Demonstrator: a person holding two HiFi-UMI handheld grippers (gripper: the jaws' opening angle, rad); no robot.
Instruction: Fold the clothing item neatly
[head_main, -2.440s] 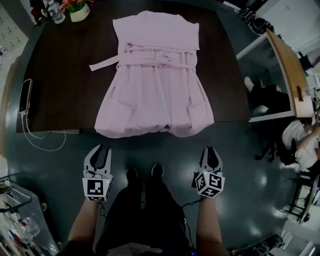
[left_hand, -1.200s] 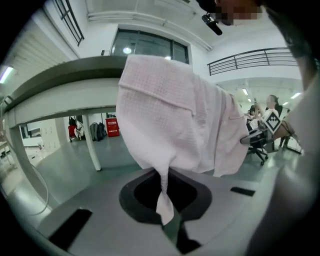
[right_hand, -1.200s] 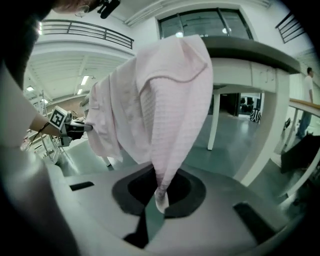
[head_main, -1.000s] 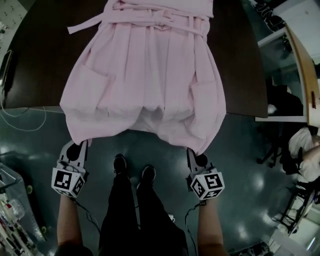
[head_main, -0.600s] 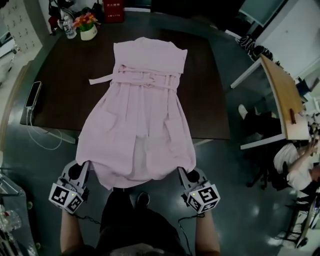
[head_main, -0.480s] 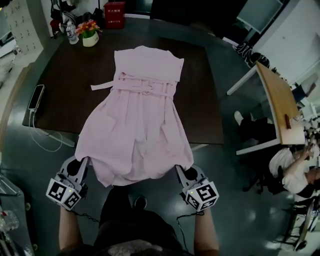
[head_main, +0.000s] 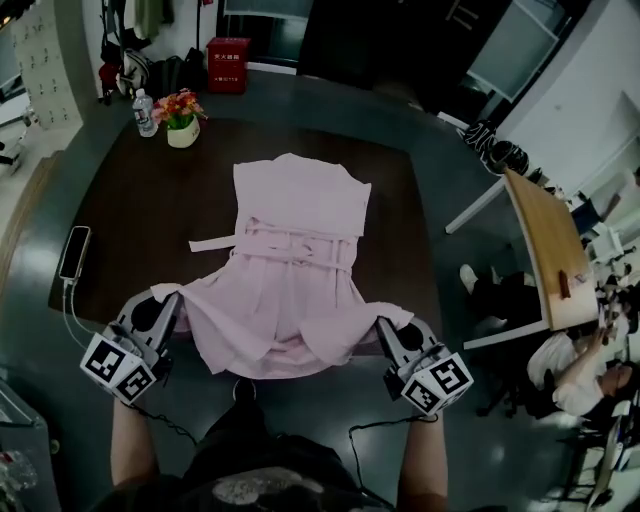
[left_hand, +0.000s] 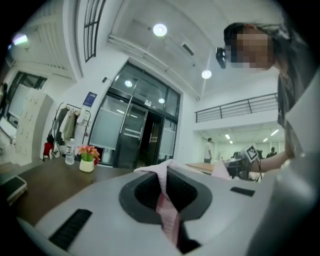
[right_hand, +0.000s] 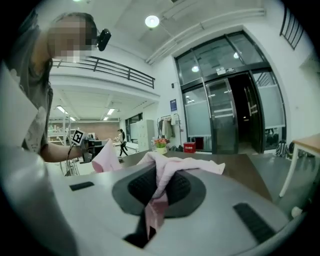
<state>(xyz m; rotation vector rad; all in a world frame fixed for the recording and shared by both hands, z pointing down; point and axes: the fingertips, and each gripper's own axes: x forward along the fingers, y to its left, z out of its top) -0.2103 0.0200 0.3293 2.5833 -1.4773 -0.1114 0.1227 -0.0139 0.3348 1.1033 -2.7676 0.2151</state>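
Dress (head_main: 295, 270), pale pink and sleeveless, lies face up in the middle of the dark counter (head_main: 130, 210), its neckline toward 12 o'clock and its hem toward 6 o'clock, at the near edge. A belt (head_main: 215, 243) is tied at the waist, and one loose end trails out toward 9 o'clock. The upper half lies flat and smooth. The skirt is bunched and sags in soft folds between its two hem corners, which are raised off the counter. The left gripper (head_main: 170, 303) at about 8 o'clock is clenched on one hem corner, and the right gripper (head_main: 386, 332) at about 4 o'clock is clenched on the other; each gripper view shows a pinch of pink cloth caught between closed jaws. The step in hand looks like folding the hem up to the neckline. To do it well, both corners should probably travel toward 12 o'clock level and at the same pace, spread far enough apart to pull the slack out of the hem so that the skirt lands flat. The loose belt end could get trapped crooked under the fold. A flower pot (head_main: 181, 131) at 11 o'clock and a phone (head_main: 75, 252) at 9 o'clock sit well apart from the dress.
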